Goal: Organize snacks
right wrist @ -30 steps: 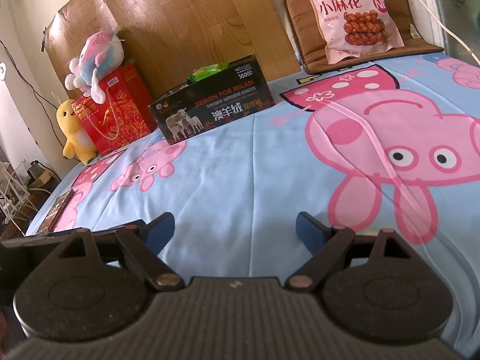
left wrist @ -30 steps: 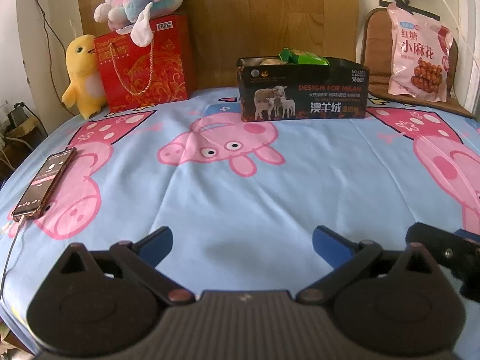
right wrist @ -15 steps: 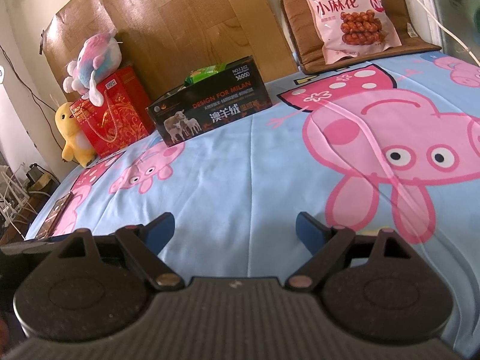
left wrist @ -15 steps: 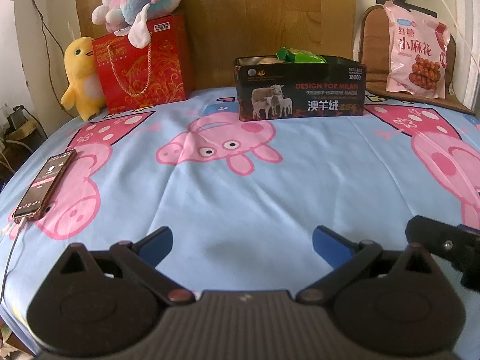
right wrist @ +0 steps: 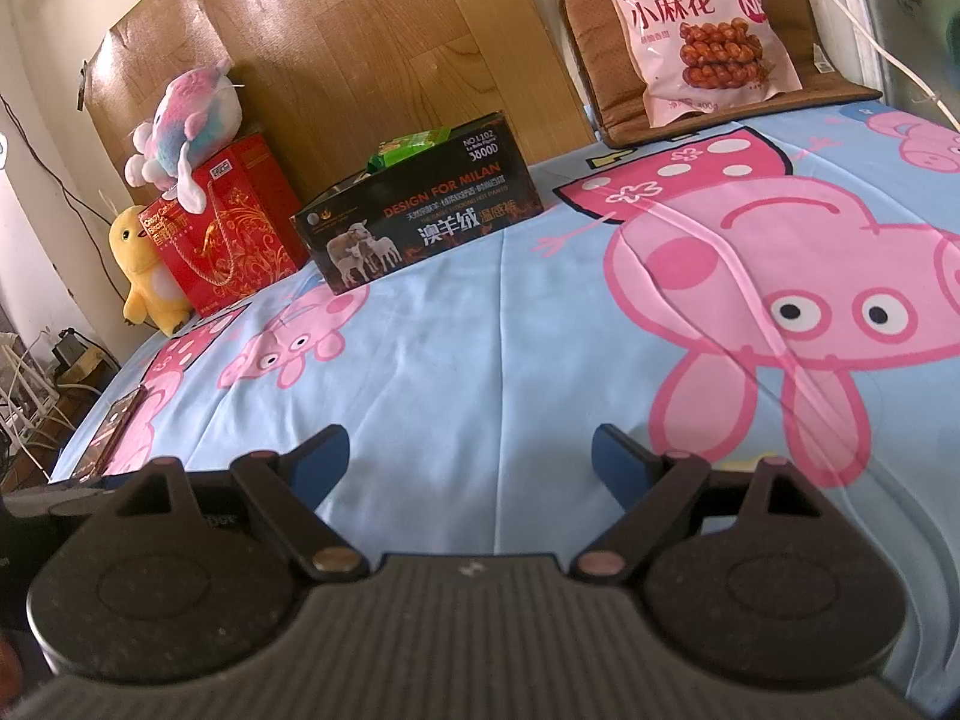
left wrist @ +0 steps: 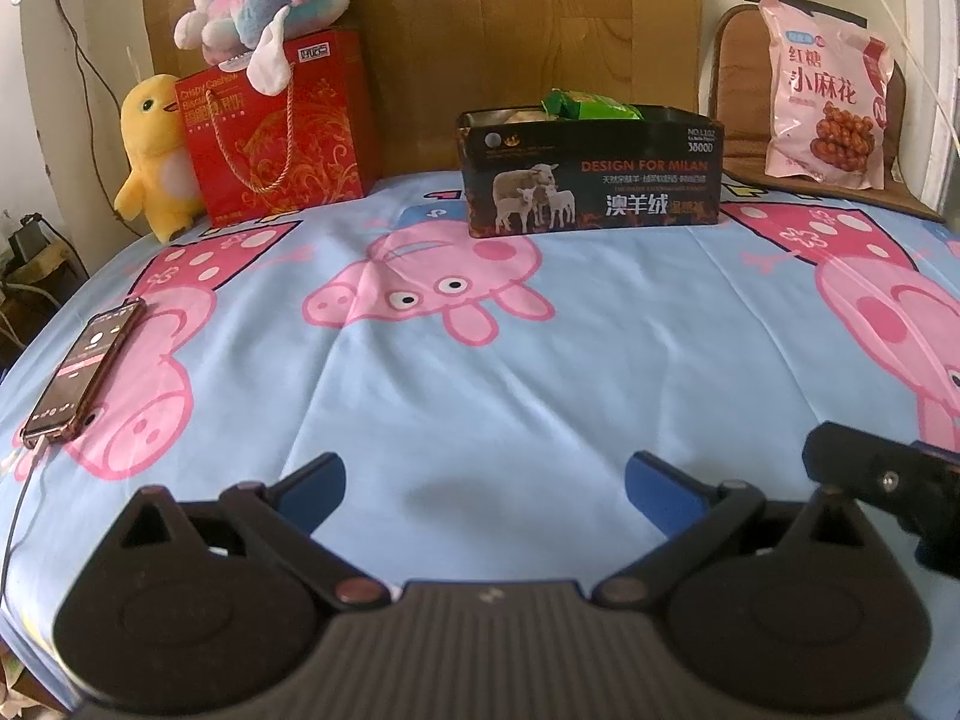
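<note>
A black open-topped box point(left wrist: 594, 171) point(right wrist: 420, 222) printed with sheep stands at the far side of the bed, with green snack packets point(left wrist: 591, 105) point(right wrist: 411, 147) poking out of its top. A pink snack bag point(left wrist: 825, 111) point(right wrist: 696, 24) leans upright on a brown chair cushion at the far right. My left gripper point(left wrist: 485, 483) hovers open over the blue cartoon-pig sheet point(left wrist: 480, 372), nothing between its blue-tipped fingers. My right gripper point(right wrist: 471, 456) is likewise open and empty, well short of the box. Part of the right gripper's body point(left wrist: 888, 474) shows at the left view's right edge.
A phone point(left wrist: 84, 372) point(right wrist: 111, 432) with a cable lies on the sheet at the left. At the far left stand a red gift bag point(left wrist: 282, 132) point(right wrist: 231, 228) topped by a pink plush toy point(left wrist: 270, 0), and a yellow plush chick point(left wrist: 153, 159). Wooden panels back the bed.
</note>
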A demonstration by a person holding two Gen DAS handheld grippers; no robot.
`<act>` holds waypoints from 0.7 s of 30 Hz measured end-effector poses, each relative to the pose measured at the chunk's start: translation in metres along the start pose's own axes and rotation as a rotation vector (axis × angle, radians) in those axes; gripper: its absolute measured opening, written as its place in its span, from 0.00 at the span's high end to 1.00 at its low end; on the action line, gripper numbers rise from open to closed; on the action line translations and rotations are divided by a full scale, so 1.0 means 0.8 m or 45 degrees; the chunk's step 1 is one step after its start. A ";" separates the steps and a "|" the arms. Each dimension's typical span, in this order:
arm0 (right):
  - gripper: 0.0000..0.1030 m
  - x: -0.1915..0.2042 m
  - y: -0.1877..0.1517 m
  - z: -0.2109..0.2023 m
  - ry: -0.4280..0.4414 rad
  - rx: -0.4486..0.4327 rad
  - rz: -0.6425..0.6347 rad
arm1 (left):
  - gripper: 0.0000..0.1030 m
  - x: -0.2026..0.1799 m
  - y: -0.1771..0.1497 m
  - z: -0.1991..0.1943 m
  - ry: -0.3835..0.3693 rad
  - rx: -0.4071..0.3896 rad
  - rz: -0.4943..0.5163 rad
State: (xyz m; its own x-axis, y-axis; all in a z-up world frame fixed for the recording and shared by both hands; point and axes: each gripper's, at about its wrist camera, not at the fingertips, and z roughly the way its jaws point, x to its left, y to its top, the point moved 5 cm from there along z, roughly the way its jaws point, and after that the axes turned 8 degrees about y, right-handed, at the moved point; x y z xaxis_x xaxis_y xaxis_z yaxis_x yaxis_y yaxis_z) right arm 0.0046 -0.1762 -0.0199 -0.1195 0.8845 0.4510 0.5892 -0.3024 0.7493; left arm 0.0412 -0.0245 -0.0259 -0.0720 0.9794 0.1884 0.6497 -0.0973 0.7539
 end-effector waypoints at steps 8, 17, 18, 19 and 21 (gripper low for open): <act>0.13 0.000 0.000 0.000 0.001 0.000 -0.001 | 0.00 -0.002 -0.001 -0.001 -0.005 -0.002 0.008; 0.13 -0.001 0.000 0.000 0.000 0.000 -0.003 | 0.00 -0.004 0.003 -0.002 -0.042 -0.007 0.009; 0.13 0.000 0.000 0.000 -0.003 -0.002 -0.005 | 0.00 -0.005 0.005 -0.002 -0.050 -0.011 0.010; 0.13 0.000 0.000 -0.001 -0.008 -0.006 -0.004 | 0.00 -0.006 0.006 -0.002 -0.056 -0.013 0.009; 0.13 -0.001 0.000 -0.002 -0.014 -0.011 -0.004 | 0.00 -0.008 0.009 -0.001 -0.073 -0.010 0.011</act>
State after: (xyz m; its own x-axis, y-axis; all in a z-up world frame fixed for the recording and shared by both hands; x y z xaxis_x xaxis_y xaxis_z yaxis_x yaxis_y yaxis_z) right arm 0.0038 -0.1774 -0.0193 -0.1124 0.8894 0.4431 0.5817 -0.3026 0.7550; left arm 0.0457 -0.0314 -0.0209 -0.0223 0.9871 0.1587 0.6444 -0.1071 0.7572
